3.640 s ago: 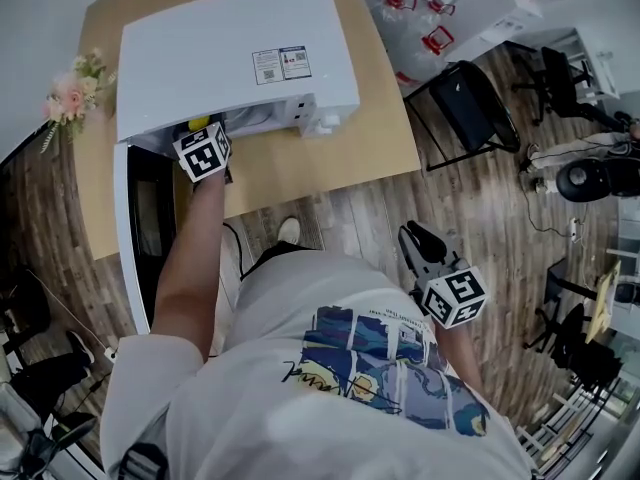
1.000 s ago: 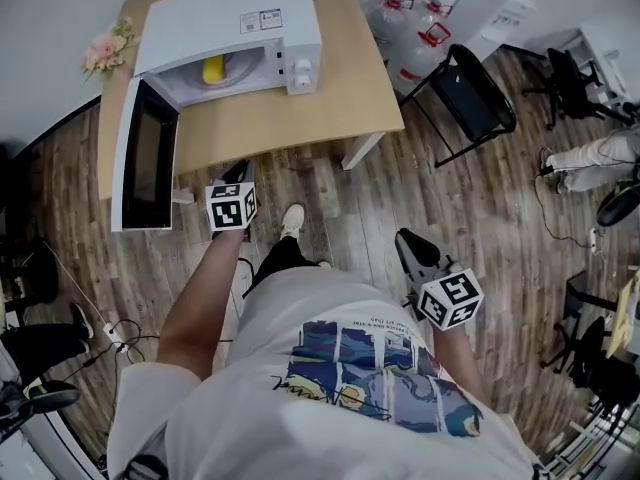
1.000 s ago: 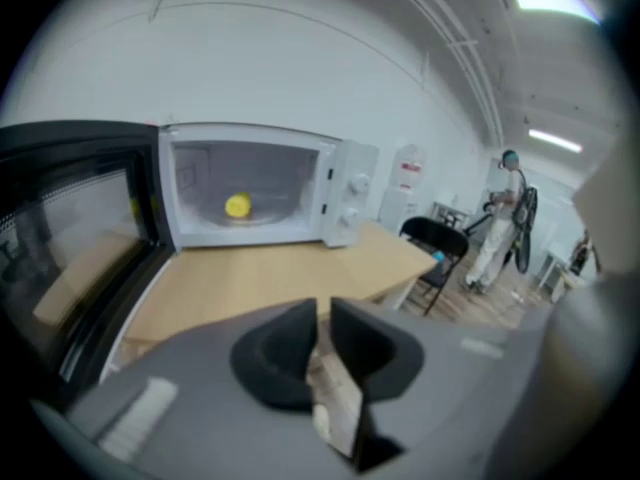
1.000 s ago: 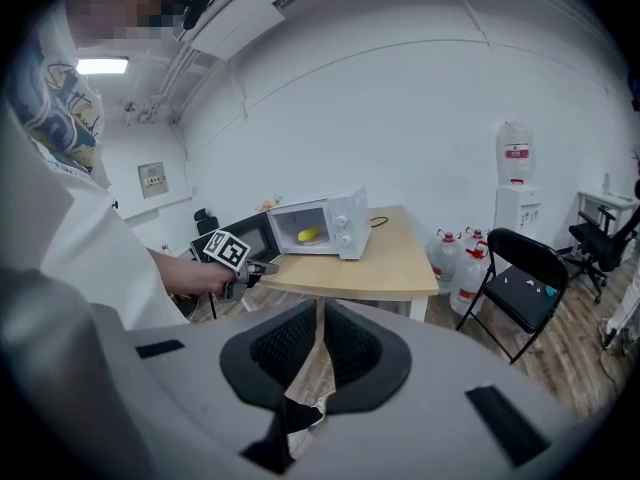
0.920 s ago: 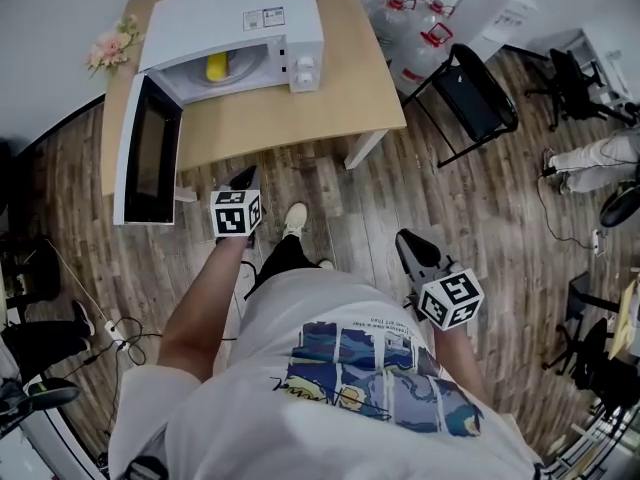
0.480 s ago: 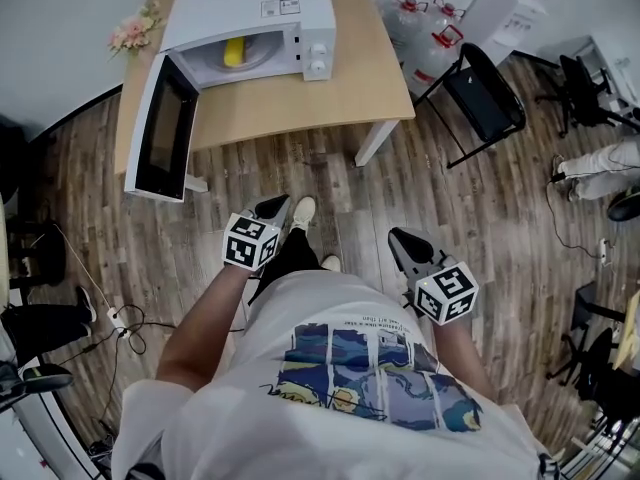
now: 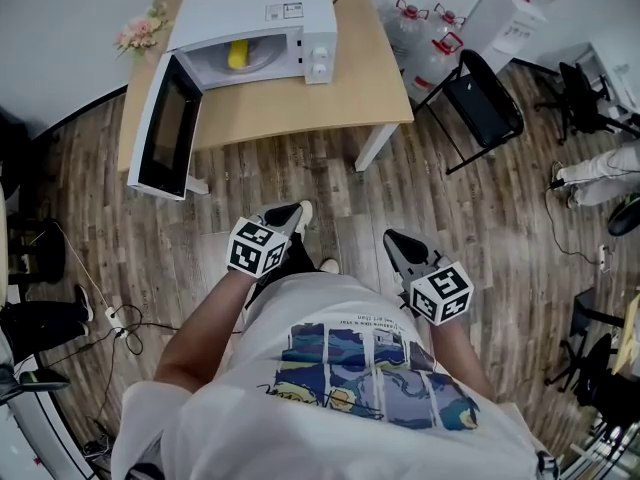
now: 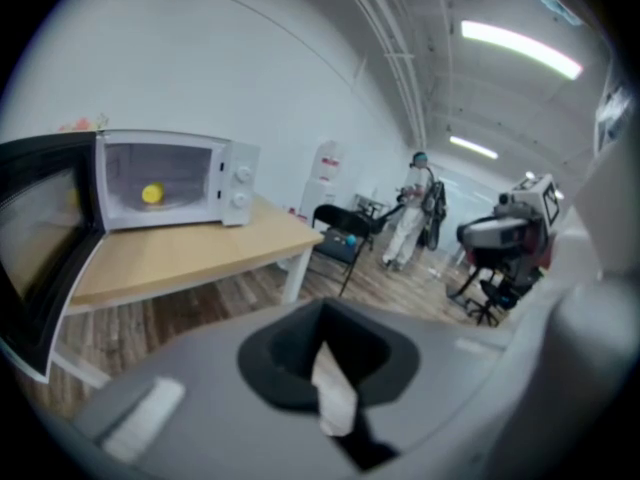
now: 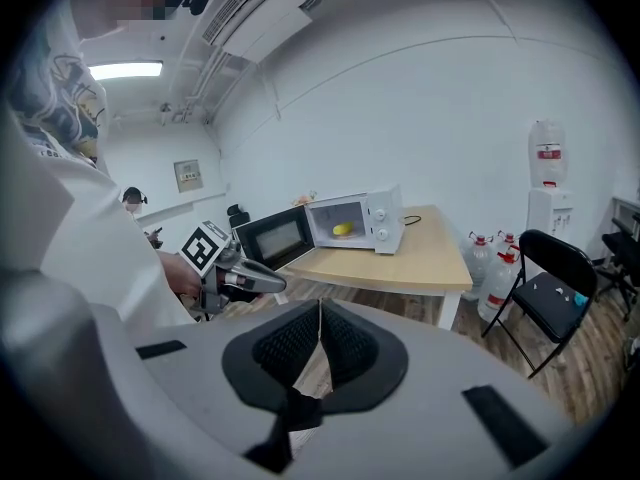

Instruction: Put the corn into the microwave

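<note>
Sitting inside one microwave (image 7: 250,10), one corn (image 7: 237,54)

The microwave (image 7: 255,13) has a smooth white shell with a faint gloss, and its door (image 7: 165,128) is dark, glossy glass. The worktop (image 7: 300,98) is pale matt wood; the floor (image 7: 480,218) is darker, grainy planks. Far right stand clear plastic bottles (image 7: 415,30). The shirt (image 7: 350,368) is soft printed cloth. The right tongs (image 9: 319,328) look like matt grey plastic, with black ribbed pads (image 9: 285,346).
</note>
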A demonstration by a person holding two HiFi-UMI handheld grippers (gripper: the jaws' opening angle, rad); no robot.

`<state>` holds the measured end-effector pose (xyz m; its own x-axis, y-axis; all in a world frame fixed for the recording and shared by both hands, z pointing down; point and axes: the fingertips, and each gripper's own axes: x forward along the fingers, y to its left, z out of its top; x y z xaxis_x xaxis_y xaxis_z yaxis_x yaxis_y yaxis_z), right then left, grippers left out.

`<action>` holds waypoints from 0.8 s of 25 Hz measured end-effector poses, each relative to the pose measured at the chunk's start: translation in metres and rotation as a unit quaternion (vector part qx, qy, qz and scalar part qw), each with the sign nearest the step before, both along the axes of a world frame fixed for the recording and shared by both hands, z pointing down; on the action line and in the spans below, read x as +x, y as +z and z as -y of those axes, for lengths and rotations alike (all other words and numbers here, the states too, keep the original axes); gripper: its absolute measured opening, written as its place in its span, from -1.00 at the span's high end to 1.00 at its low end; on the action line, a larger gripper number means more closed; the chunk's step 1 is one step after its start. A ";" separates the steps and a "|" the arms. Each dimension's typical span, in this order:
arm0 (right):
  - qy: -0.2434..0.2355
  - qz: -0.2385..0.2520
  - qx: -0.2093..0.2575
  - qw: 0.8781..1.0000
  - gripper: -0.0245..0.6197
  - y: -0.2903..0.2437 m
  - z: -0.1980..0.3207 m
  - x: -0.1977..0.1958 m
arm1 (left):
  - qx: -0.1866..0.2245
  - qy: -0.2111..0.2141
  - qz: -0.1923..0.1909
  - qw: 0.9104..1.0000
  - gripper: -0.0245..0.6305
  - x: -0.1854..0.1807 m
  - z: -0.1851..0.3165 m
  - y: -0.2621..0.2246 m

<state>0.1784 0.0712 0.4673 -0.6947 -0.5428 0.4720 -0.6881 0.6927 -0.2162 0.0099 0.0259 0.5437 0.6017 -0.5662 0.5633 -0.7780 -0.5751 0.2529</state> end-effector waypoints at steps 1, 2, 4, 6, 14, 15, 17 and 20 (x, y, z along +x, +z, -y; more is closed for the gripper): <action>0.000 0.000 0.000 1.000 0.88 0.000 0.000 0.001 | 0.000 0.001 -0.002 1.000 0.90 0.002 0.001 -0.001; 0.000 0.000 0.001 1.000 0.88 0.000 0.001 0.001 | -0.001 0.003 -0.004 1.000 0.90 0.004 0.001 -0.001; 0.000 0.000 0.003 1.000 0.89 0.000 0.001 0.002 | -0.003 0.006 -0.006 1.000 0.90 0.008 0.002 -0.001; 0.001 0.000 0.005 1.000 0.89 0.000 0.002 0.003 | -0.006 0.008 -0.007 1.000 0.90 0.012 0.001 0.000; 0.008 -0.002 0.010 1.000 0.89 -0.002 -0.001 0.011 | -0.010 0.025 -0.016 1.000 0.90 0.030 0.006 -0.003; 0.010 -0.002 0.010 1.000 0.89 -0.002 -0.001 0.013 | -0.009 0.028 -0.014 0.999 0.90 0.032 0.006 -0.003; 0.012 -0.004 0.011 1.000 0.89 -0.001 -0.002 0.015 | -0.010 0.032 -0.013 0.999 0.90 0.035 0.006 -0.002; 0.012 -0.005 0.007 1.000 0.90 0.002 -0.006 0.017 | -0.013 0.034 -0.011 0.999 0.90 0.038 0.005 -0.002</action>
